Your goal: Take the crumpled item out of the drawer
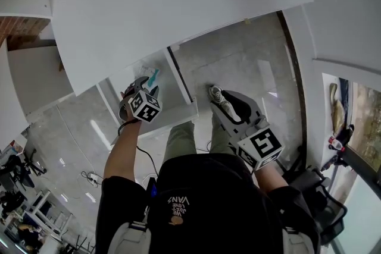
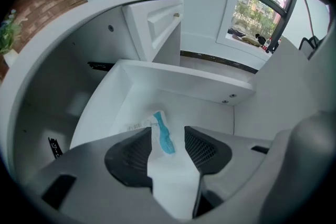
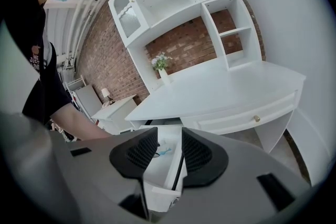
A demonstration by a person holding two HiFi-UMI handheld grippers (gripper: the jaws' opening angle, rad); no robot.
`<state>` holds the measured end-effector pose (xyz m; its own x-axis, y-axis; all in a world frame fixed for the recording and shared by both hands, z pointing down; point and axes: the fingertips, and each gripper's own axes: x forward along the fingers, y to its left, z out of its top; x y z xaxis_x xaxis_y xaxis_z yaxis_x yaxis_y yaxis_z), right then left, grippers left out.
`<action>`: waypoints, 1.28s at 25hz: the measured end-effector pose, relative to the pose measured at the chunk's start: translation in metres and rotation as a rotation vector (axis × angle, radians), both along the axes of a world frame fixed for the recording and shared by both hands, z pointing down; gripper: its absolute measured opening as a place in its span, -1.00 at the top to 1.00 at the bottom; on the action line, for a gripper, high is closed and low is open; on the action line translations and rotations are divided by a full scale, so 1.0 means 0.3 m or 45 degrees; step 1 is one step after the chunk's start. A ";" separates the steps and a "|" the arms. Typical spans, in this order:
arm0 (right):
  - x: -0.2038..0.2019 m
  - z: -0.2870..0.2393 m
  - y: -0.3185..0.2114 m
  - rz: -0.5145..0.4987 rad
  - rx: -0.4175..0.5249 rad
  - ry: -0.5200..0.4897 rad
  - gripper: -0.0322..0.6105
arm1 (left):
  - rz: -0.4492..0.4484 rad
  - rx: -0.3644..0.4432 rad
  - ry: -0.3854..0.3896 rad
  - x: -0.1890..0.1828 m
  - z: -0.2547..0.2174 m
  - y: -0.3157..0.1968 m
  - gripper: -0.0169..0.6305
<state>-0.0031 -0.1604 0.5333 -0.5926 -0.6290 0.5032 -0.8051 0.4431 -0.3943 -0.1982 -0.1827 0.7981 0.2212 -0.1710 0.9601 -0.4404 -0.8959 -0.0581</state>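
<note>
Crumpled item (image 2: 163,134) edges partly hidden behind left gripper (image 2: 168,140) fingers (image 2: 136,152).

Black short-sleeved T-shirt (image 1: 202,199) with a small pale print, seemingly lettering, too small to read surely; olive trousers (image 1: 178,138); a grey-white trainer (image 1: 218,94); left gripper (image 2: 168,147) and right gripper (image 3: 169,153) have pale grey shells and black ribbed pads (image 3: 139,152); each carries a black-and-white marker cube (image 1: 262,146); a thin black cable (image 1: 147,159) hangs from the left one.
</note>
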 end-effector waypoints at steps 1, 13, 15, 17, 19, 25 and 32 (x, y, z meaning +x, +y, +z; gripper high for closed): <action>-0.003 0.009 -0.001 -0.002 -0.005 0.001 0.48 | 0.007 -0.002 -0.009 -0.001 0.014 -0.001 0.40; 0.020 0.059 -0.032 0.009 -0.026 0.013 0.48 | 0.045 -0.020 -0.155 -0.022 0.161 0.001 0.40; 0.029 0.063 -0.033 0.010 -0.028 0.024 0.48 | 0.046 -0.003 -0.182 -0.028 0.171 -0.008 0.43; 0.034 0.064 -0.031 0.014 -0.026 0.027 0.48 | 0.036 0.020 -0.204 -0.037 0.176 -0.017 0.51; 0.034 0.064 -0.027 0.020 -0.025 0.021 0.48 | 0.027 0.045 -0.223 -0.045 0.175 -0.026 0.66; 0.017 0.065 -0.010 -0.002 -0.037 0.012 0.48 | -0.017 0.092 -0.227 -0.060 0.150 -0.045 0.92; 0.009 0.034 -0.011 -0.029 -0.010 -0.002 0.48 | -0.081 0.127 -0.167 -0.052 0.069 -0.054 0.93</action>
<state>-0.0004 -0.1639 0.5434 -0.6071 -0.6115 0.5075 -0.7945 0.4578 -0.3989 -0.2138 -0.1988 0.8189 0.0807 -0.2766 0.9576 -0.4786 -0.8535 -0.2062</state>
